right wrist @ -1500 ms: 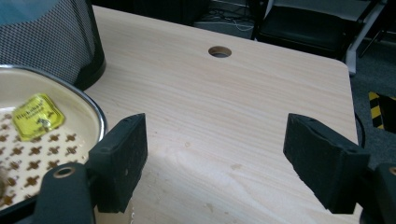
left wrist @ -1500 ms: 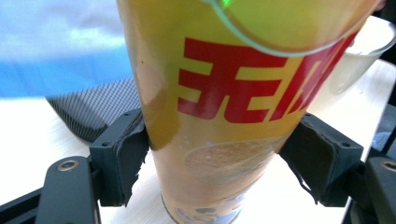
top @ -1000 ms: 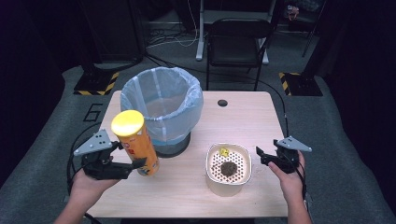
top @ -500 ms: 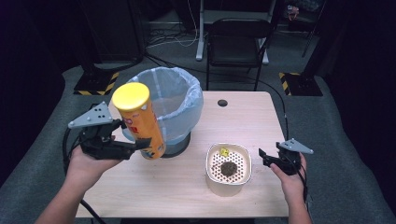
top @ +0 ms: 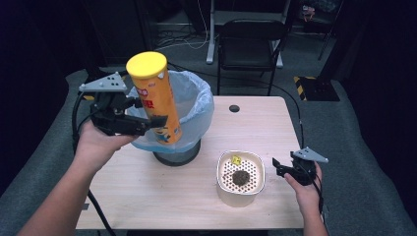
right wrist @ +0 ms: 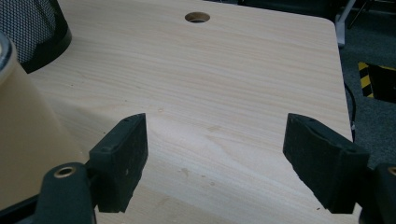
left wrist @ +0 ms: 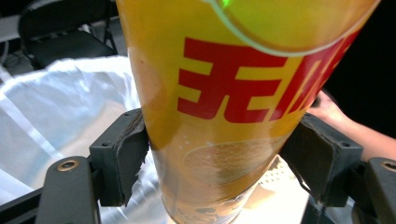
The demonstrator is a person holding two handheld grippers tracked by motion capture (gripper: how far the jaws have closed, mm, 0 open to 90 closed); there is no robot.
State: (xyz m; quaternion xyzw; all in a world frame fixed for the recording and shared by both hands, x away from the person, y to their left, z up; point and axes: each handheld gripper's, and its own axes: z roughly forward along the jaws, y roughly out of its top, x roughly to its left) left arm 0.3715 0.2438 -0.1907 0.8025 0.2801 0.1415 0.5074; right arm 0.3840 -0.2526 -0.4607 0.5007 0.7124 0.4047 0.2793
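Observation:
A tall orange chip can [top: 157,101] with a yellow lid is lifted off the table, and my left gripper [top: 155,124] is shut on its lower half. The can leans a little and hangs in front of the bin [top: 189,105], a mesh basket lined with a pale blue bag. In the left gripper view the can [left wrist: 229,102] sits between both pads, with red characters on its side. My right gripper [top: 276,167] rests low at the table's right side, open with nothing between its jaws; in the right gripper view [right wrist: 215,158] bare wood lies between them.
A cream cup with a perforated insert [top: 240,174] stands on the wooden table [top: 255,128] just left of the right gripper, with a dark lump and a small yellow bit inside. A round cable hole [top: 234,108] is near the far edge. A black chair [top: 251,46] stands beyond.
My left gripper has raised the chip can from the table surface up to the height of the bin's rim and moved it away from me. The right gripper has stayed where it was.

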